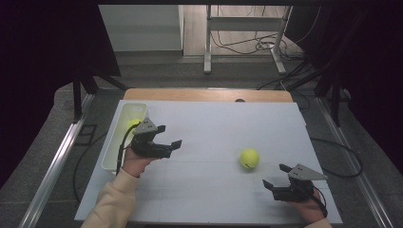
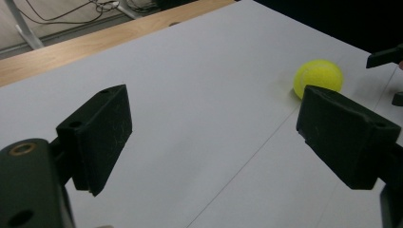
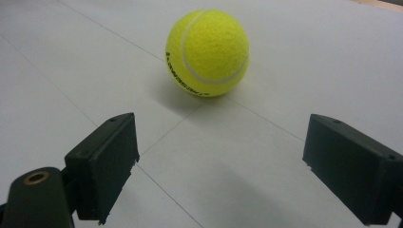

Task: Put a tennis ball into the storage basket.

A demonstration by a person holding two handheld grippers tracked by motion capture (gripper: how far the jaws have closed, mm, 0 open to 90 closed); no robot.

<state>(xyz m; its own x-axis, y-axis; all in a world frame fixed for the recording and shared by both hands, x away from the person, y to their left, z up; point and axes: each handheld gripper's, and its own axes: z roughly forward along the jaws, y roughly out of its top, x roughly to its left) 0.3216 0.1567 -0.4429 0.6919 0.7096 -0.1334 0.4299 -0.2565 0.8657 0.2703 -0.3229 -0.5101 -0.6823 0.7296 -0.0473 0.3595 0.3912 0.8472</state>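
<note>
Lying clear: tennis ball (image 1: 249,158), tray (image 1: 115,142) well apart.

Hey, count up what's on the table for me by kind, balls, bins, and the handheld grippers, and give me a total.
Tennis balls: 2, one on the mat, one in the bin
Bins: 1, white
Grippers: 2, left and right
Total: 5

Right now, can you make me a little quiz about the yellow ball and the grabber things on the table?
1. True or false: the tennis ball is gripped by the right gripper.
2. Which gripper is nearer the white bin: A left gripper, B right gripper?
3. What yellow thing lies inside the white bin?

Key:
1. False; it lies free on the white table, both grippers open.
2. A.
3. It looks like a second ball, partly hidden.
</note>
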